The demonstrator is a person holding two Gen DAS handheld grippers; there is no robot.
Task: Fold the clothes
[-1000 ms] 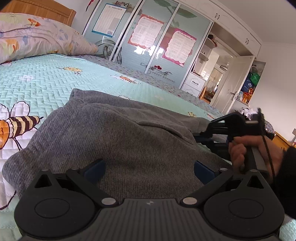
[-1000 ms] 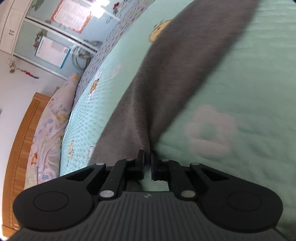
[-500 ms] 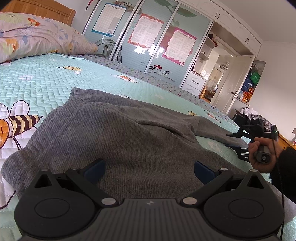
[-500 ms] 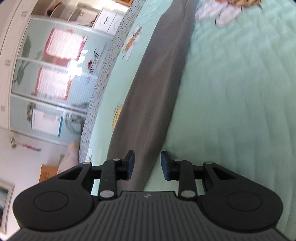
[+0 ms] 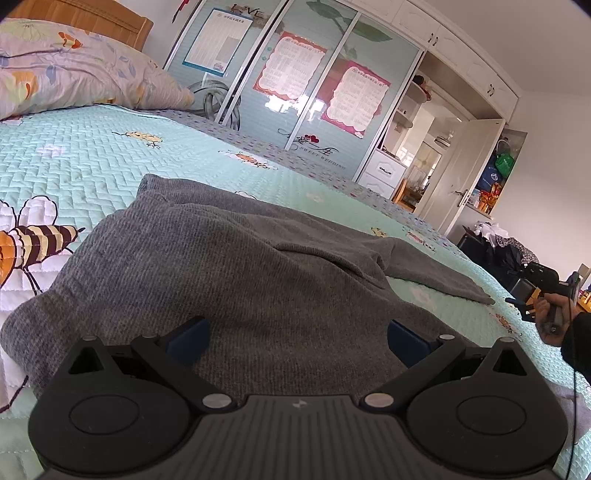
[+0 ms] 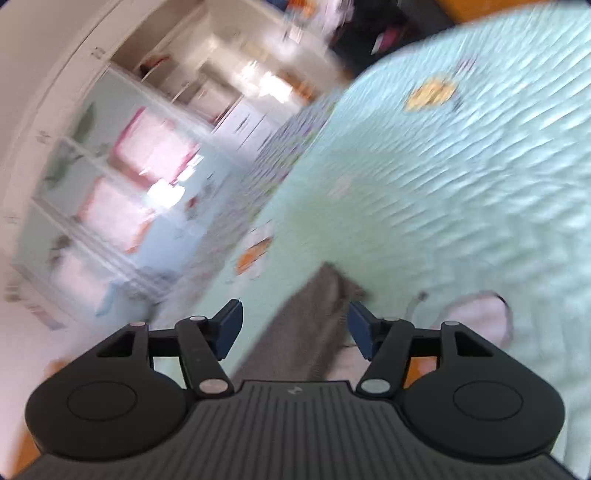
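A grey knitted garment (image 5: 236,273) lies spread on the mint quilted bed (image 5: 92,162), one long sleeve (image 5: 436,273) stretched out to the right. My left gripper (image 5: 297,334) hovers low over the garment's near part, its jaws wide open and holding nothing. My right gripper (image 6: 295,325) is over the sleeve's end (image 6: 310,325); its jaws are opening, the cloth lies beneath and between them, and the pads do not press it. That view is motion-blurred. In the left wrist view the right gripper (image 5: 532,291) shows small at the far right, in a person's hand (image 5: 554,314).
A floral pillow (image 5: 74,74) and wooden headboard (image 5: 88,14) lie at the far left. Sliding wardrobe doors (image 5: 295,96) with posters stand beyond the bed. An open white door (image 5: 461,177) and a dark pile of things (image 5: 498,247) are at the right.
My right gripper let go of the sleeve, opened, and swept away to the right along it to its end. The sleeve now lies flat. My left gripper stayed put.
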